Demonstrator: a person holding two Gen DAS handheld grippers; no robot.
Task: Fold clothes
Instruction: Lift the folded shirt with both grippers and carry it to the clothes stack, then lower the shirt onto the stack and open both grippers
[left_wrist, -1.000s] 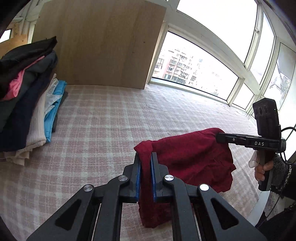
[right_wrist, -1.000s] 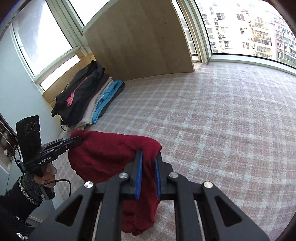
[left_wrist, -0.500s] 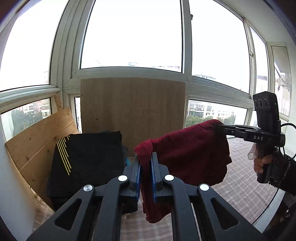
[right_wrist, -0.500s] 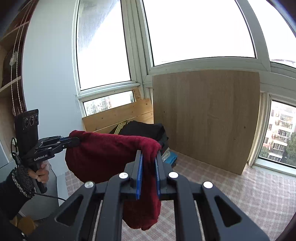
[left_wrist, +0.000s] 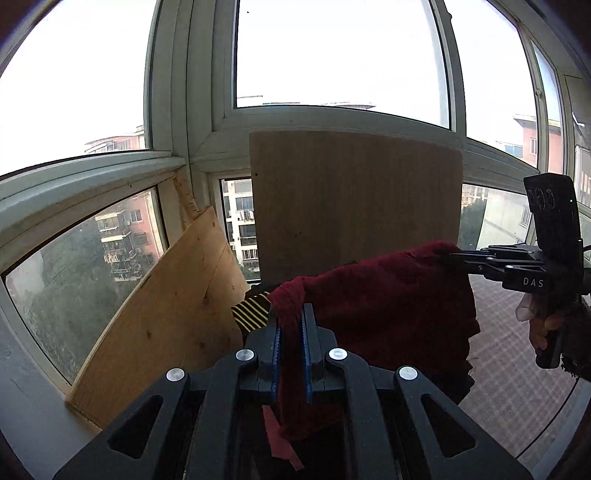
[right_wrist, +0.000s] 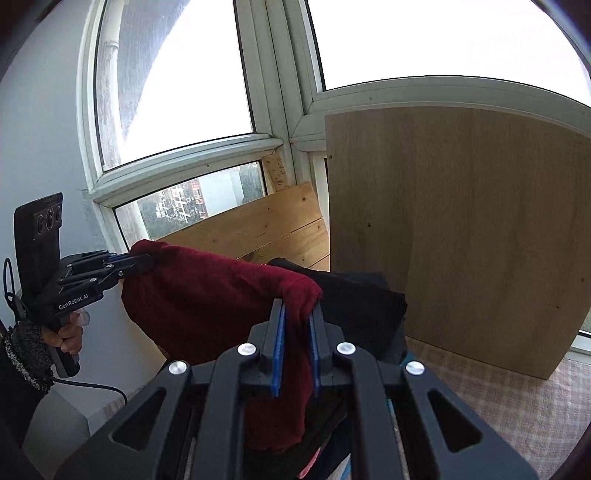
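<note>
A folded dark red garment (left_wrist: 391, 314) (right_wrist: 207, 302) hangs in the air, stretched between both grippers. My left gripper (left_wrist: 290, 314) is shut on one bunched corner of it. My right gripper (right_wrist: 297, 310) is shut on the other corner and shows in the left wrist view as a black tool (left_wrist: 517, 266) held by a hand. The left tool (right_wrist: 85, 277) shows at the left of the right wrist view. Behind and below the red cloth lies a pile of folded clothes, topped by a black garment (right_wrist: 362, 299) with yellow stripes (left_wrist: 251, 314).
A tall wooden board (left_wrist: 354, 206) leans against the corner windows, and a second plank (left_wrist: 166, 314) leans on the left sill. A checked pink surface (right_wrist: 498, 406) runs to the right. A white ledge (right_wrist: 55, 424) sits low at the left.
Both grippers have lifted the red garment up off the checked surface and carried it left, over the pile of folded clothes by the corner. Both stay shut on it.
</note>
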